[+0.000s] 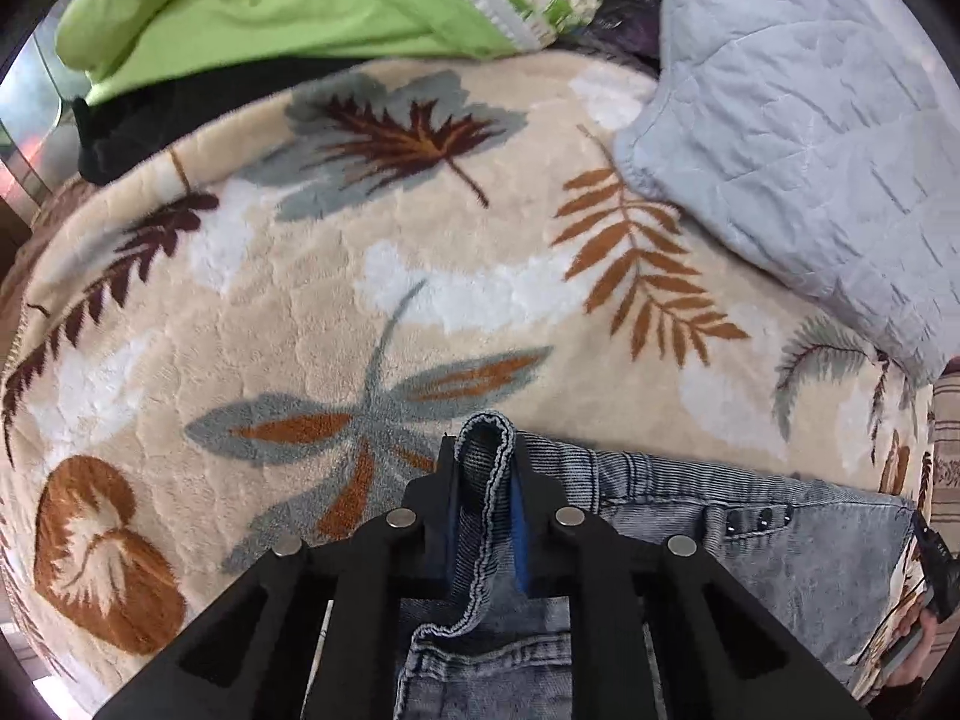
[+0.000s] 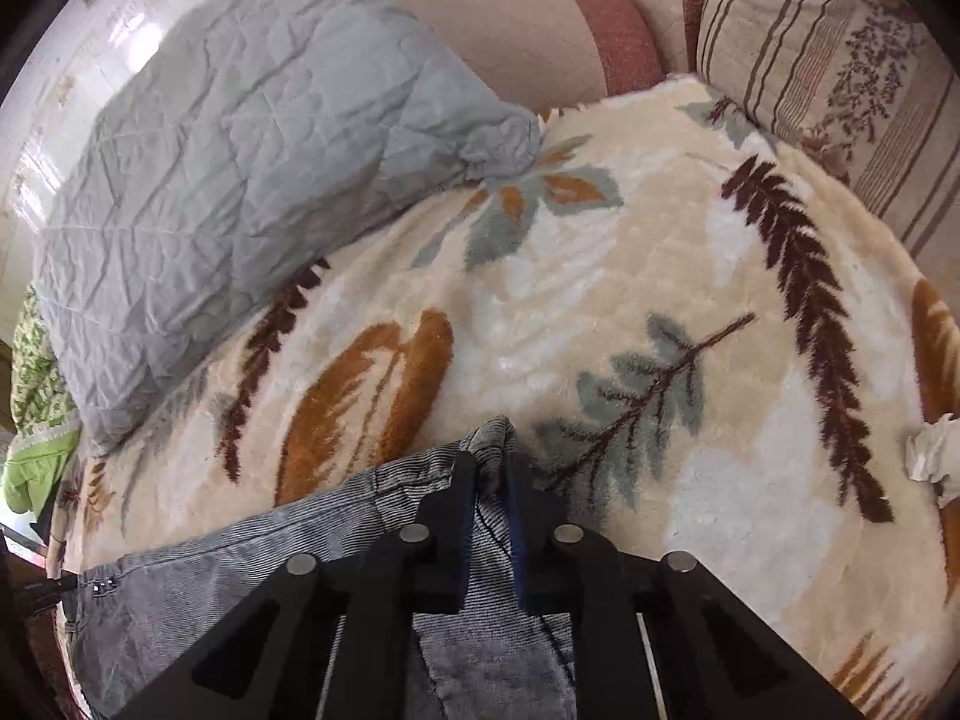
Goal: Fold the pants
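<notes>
- Lying across the near edge of a plush leaf-patterned blanket (image 1: 492, 300): grey denim pants (image 1: 810, 546), waistband spread between both claws.
- Left claw (image 1: 485, 462) clenched on a bunched waistband fold poking up between its jaws.
- Right claw (image 2: 489, 468) likewise clamped on a pinch of waistband.
- Beyond, touching the blanket: pale blue quilt (image 2: 240, 180), green cloth (image 1: 270, 6).

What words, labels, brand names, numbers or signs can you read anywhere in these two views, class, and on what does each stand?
None can be read.
The jeans show only small dark studs, no legible tag.
The blanket carries leaf patterns only.
The striped cushion has a printed plant motif, no lettering.
The grey quilt is plain.
</notes>
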Demonstrator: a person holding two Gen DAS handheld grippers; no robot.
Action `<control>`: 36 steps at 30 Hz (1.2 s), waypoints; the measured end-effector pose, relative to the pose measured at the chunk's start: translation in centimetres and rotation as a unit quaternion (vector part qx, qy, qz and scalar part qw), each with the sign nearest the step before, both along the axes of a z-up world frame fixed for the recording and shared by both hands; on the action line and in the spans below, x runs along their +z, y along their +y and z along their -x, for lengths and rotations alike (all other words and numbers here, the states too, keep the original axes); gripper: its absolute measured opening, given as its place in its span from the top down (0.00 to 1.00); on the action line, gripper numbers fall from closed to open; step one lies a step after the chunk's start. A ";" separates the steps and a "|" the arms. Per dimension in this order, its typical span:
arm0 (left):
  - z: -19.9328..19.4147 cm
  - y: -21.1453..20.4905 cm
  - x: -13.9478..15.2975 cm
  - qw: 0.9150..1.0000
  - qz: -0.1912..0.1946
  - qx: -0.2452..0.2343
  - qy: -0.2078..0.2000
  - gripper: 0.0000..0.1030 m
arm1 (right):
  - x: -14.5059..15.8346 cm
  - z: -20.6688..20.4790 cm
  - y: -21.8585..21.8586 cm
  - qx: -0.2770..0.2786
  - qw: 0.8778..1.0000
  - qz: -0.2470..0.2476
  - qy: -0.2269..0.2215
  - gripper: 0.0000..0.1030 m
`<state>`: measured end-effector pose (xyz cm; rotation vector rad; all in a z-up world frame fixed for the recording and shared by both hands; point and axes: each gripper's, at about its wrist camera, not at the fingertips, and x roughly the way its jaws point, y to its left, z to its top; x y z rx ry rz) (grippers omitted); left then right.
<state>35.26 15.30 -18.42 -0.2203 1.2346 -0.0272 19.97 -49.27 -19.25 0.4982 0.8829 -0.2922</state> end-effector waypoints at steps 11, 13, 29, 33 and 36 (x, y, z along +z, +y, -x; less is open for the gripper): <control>7.6 -0.7 10.3 0.994 0.017 -0.040 -0.101 0.86 | 5.1 8.7 -0.9 -0.023 0.997 -0.022 -0.068 0.95; 8.6 -0.7 11.2 0.993 0.014 -0.044 -0.106 0.86 | 5.4 9.8 -1.4 -0.016 0.997 -0.041 -0.063 0.95; 10.4 -1.4 12.8 0.991 0.006 -0.052 -0.123 0.87 | 0.1 -0.6 -1.4 0.020 0.992 -0.110 0.056 0.90; 9.6 -1.5 12.3 0.991 0.003 -0.050 -0.124 0.87 | 0.4 0.1 -2.5 0.000 0.990 -0.141 -0.019 0.90; 9.4 -1.7 12.1 0.991 -0.006 -0.052 -0.127 0.87 | 2.9 3.9 -1.1 -0.004 0.982 -0.077 -0.171 0.64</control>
